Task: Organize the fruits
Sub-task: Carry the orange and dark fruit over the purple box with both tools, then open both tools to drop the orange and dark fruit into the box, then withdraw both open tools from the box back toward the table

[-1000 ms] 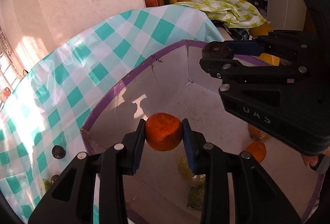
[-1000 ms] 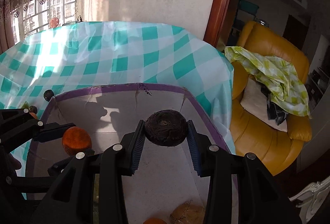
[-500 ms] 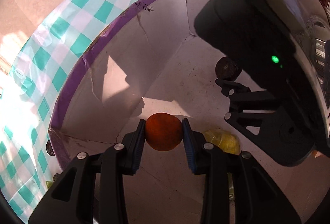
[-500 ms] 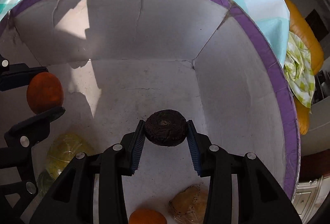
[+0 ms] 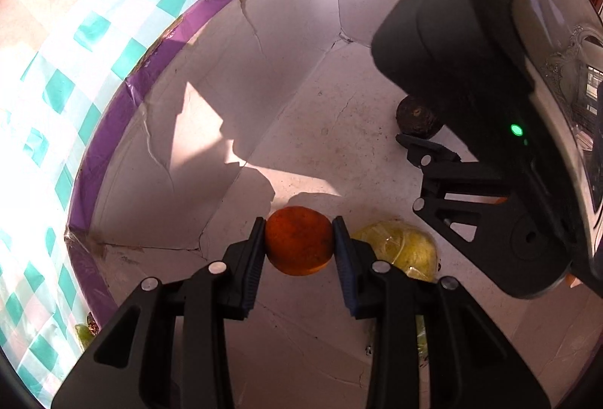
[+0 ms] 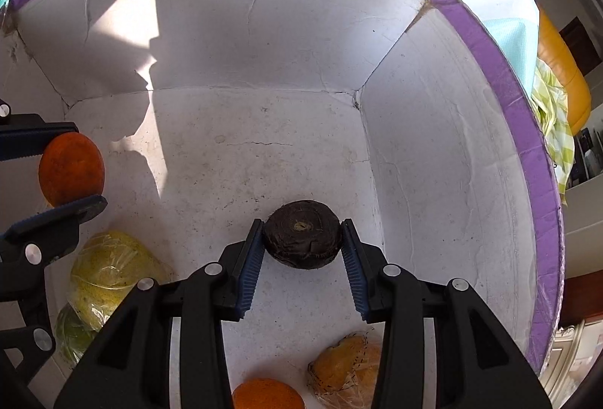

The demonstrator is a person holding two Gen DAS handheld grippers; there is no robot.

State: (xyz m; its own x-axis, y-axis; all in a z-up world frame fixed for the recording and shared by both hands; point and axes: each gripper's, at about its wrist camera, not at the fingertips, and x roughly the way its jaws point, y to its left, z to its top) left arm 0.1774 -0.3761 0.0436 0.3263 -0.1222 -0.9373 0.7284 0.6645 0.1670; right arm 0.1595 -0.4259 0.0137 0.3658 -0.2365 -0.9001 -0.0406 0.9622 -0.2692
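Note:
A white cardboard box with a purple rim (image 5: 113,130) (image 6: 527,130) stands on a green-checked tablecloth (image 5: 56,88), and both grippers point down into it. My left gripper (image 5: 298,220) (image 6: 86,166) is shut on an orange (image 5: 297,247) (image 6: 71,167) just above the box floor, near the left wall. To its right, my right gripper (image 6: 301,222) holds a dark brown round fruit (image 6: 301,235) (image 5: 414,118) low over the floor. Its jaws are opening, with the pads still at the fruit's sides.
On the box floor lie a wrapped yellow fruit (image 5: 395,250) (image 6: 109,269), a green one (image 6: 71,333), a second orange (image 6: 267,394) and a wrapped yellow-brown fruit (image 6: 346,371). Small fruits (image 5: 84,330) lie outside the box's left corner. A yellow sofa (image 6: 561,69) stands beyond the table.
Both grippers tipped downward and sank from above the rim deep into the box, each still carrying its fruit. The right gripper's pads stand slightly wider than before.

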